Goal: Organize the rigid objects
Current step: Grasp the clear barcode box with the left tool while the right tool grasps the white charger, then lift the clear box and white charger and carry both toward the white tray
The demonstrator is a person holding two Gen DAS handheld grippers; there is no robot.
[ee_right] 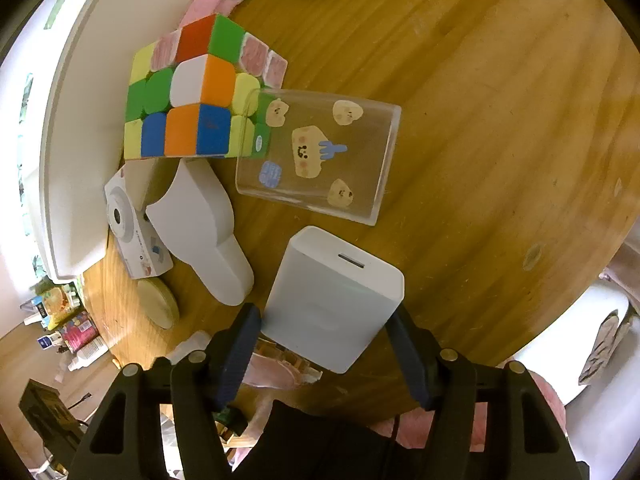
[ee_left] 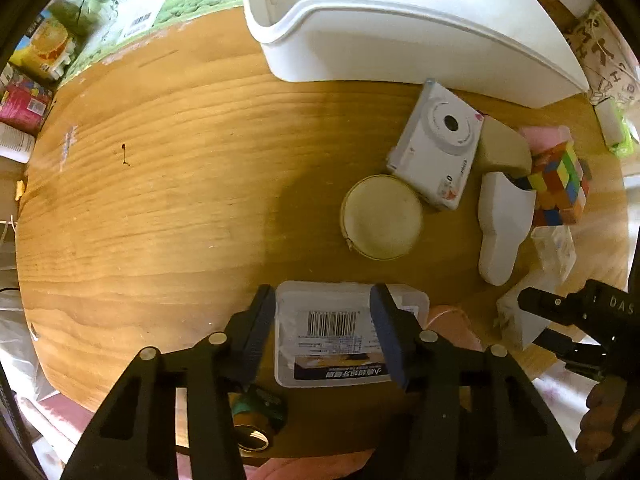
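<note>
My left gripper [ee_left: 323, 322] is open around a clear plastic box with a barcode label [ee_left: 332, 340] on the wooden table [ee_left: 160, 180]; whether the fingers touch it I cannot tell. My right gripper [ee_right: 322, 342] is open around a white power bank [ee_right: 332, 300], its fingers beside both sides. A colourful puzzle cube [ee_right: 192, 92], a clear printed case [ee_right: 316, 152], a white camera [ee_left: 436, 148], a round cream tin [ee_left: 380, 216] and a white curved holder [ee_left: 500, 224] lie nearby.
A large white bin [ee_left: 400, 20] stands at the back of the table. Tape rolls [ee_left: 256, 420] sit at the near table edge under my left gripper. Boxes and bottles [ee_left: 36, 80] lie on the floor to the left. The right gripper shows in the left wrist view [ee_left: 560, 320].
</note>
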